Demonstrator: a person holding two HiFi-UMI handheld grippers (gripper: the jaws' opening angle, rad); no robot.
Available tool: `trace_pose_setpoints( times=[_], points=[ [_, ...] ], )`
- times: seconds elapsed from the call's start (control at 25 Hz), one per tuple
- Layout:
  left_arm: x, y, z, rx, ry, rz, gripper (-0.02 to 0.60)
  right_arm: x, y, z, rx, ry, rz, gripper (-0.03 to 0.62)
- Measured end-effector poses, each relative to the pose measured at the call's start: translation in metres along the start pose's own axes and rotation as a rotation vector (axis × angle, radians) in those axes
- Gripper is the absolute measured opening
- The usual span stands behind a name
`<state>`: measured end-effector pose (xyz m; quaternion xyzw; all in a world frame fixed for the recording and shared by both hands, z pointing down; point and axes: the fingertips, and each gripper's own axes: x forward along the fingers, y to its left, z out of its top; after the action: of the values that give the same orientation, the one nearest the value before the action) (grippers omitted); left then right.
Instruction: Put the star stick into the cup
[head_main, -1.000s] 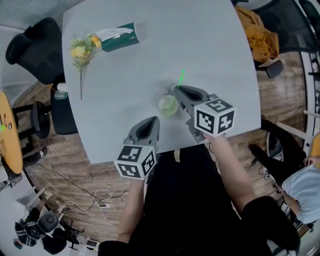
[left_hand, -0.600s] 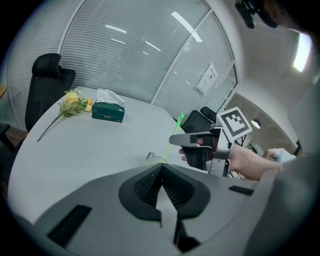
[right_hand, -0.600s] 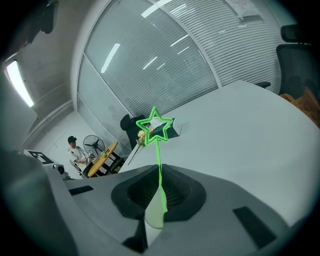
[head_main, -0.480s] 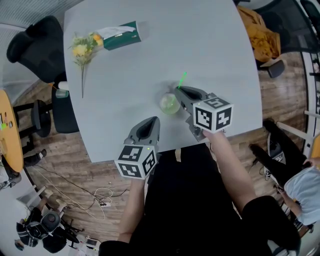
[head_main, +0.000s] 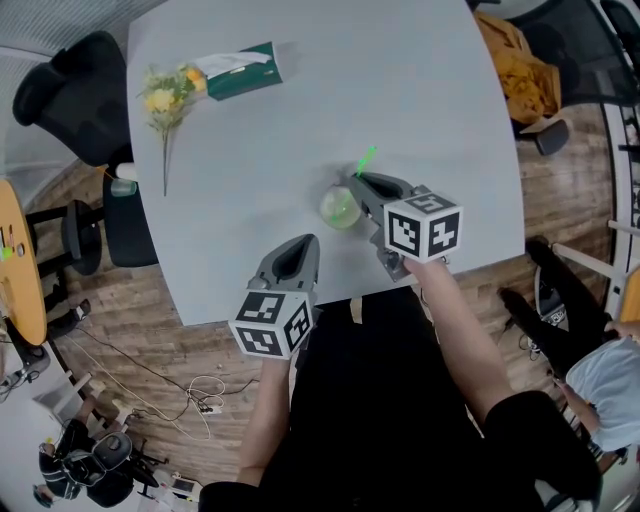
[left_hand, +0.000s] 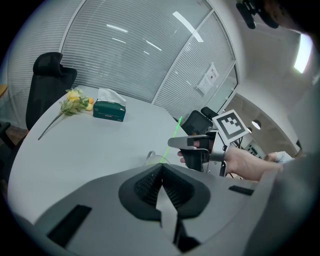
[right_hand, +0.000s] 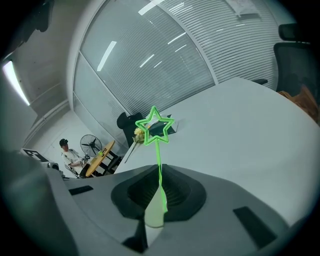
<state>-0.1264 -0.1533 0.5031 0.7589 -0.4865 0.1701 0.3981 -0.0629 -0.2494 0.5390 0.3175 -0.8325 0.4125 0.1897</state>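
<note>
My right gripper (head_main: 358, 180) is shut on the green star stick (head_main: 365, 159), whose star head (right_hand: 154, 125) sticks up past the jaws in the right gripper view. The clear cup (head_main: 339, 207) stands on the grey table (head_main: 400, 90) just left of that gripper's tip; its rim (left_hand: 152, 157) shows in the left gripper view, with the stick (left_hand: 173, 133) above it. My left gripper (head_main: 298, 243) hovers over the table's near edge, below the cup, jaws shut with nothing between them.
A green tissue box (head_main: 240, 72) and a yellow flower stem (head_main: 163, 105) lie at the table's far left. Black chairs (head_main: 70, 95) stand to the left. An orange cloth (head_main: 518, 62) lies on a chair to the right. A person sits at a far round table (right_hand: 66, 152).
My right gripper and the star stick have shifted very slightly; the cup looks a little farther from the viewer. The left gripper has stayed still.
</note>
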Motion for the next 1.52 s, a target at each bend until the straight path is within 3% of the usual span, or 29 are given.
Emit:
trace_pose_setpoints(
  times=[0.36,1.52],
  points=[
    [0.002,-0.005,0.001,0.006,-0.003,-0.021,-0.003,-0.001,-0.011,0.0,0.023,-0.01,-0.049,0.029],
    [-0.014,0.008,-0.001,0.009,-0.014,-0.003,-0.003,-0.002,-0.018,-0.003,0.06,-0.022,-0.093,0.054]
  ],
)
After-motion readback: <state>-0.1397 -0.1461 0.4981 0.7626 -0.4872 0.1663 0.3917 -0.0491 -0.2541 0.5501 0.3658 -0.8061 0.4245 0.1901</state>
